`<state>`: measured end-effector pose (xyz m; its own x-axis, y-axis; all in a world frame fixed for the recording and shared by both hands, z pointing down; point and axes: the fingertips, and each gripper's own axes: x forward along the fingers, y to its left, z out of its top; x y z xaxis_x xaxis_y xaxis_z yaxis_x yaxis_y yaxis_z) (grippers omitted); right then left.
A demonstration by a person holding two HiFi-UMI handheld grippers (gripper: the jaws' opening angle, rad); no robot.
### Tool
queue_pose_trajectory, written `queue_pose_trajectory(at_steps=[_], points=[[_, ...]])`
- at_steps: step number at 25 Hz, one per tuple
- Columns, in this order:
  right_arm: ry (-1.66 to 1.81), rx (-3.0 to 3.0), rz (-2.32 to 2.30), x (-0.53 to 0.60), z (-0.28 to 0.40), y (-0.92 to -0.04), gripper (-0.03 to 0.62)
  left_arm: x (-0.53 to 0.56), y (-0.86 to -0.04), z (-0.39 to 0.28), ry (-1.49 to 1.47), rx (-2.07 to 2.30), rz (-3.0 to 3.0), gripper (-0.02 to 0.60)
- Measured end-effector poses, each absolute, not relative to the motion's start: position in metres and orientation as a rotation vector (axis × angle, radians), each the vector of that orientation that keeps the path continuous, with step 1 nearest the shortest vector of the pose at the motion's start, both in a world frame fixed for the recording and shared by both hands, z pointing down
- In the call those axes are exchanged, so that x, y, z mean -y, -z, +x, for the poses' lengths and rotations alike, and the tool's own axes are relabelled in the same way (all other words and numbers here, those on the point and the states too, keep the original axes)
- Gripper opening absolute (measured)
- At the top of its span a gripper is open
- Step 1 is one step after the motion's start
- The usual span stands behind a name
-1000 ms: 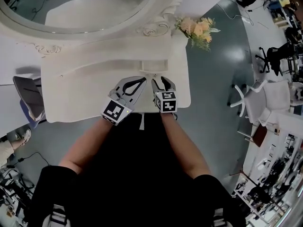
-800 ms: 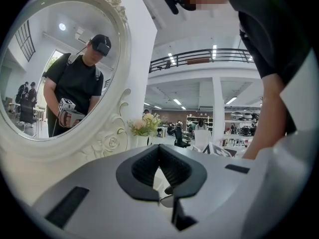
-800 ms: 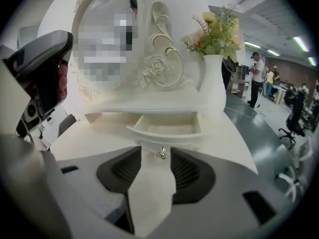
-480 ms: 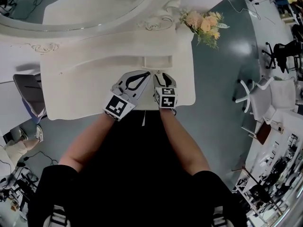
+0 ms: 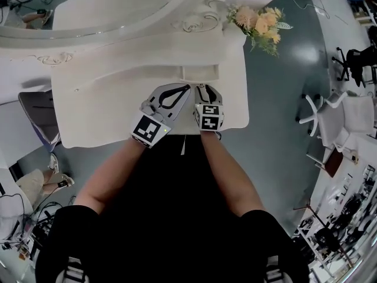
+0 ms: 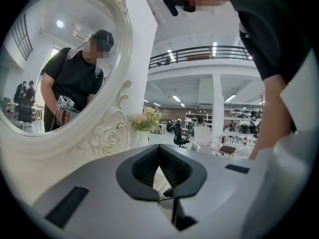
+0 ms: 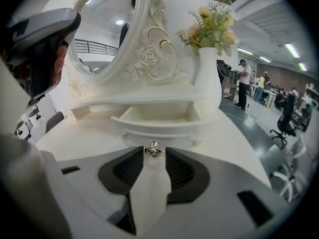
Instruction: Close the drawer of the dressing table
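The little drawer (image 7: 159,117) stands pulled out below the oval mirror (image 7: 107,29), towards the right side of the white worktop (image 7: 75,139). It is open and, as far as I can see, empty. On its curved front sits a small shiny metal knob (image 7: 153,149), and that is the natural place to take hold of it.

I'd guess the drawer is light and stiff, painted wood that slides straight back with little effort. The knob looks smooth and may slip. A flat, square push on the front would serve as well and keep the drawer from jamming askew.

The right hand-held gripper (image 7: 153,154) points down at the knob, its jaws closing on either side of it but not yet pinching. The left hand-held gripper (image 6: 158,147) hangs just beside it over the worktop, jaw tips together on nothing. A white vase (image 7: 208,81) of flowers stands just right of the drawer, and a hard shove might jolt it.
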<state>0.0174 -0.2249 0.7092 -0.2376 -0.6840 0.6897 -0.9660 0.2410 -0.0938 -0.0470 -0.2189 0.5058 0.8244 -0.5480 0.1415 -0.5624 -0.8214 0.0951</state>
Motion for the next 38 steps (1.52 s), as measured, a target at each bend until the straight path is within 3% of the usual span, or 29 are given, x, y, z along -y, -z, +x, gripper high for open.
queue_pose_trajectory(at_steps=[7,38], points=[[-0.731,2.010,1.492,0.226,0.014,-0.712,0.100,0.214,-0.508,-0.053,-0.163,0.887,2.854,-0.006],[-0.732,2.016,1.464,0.277,0.018,-0.706,0.098,0.238,-0.511,-0.055,-0.165,0.948,2.822,-0.005]])
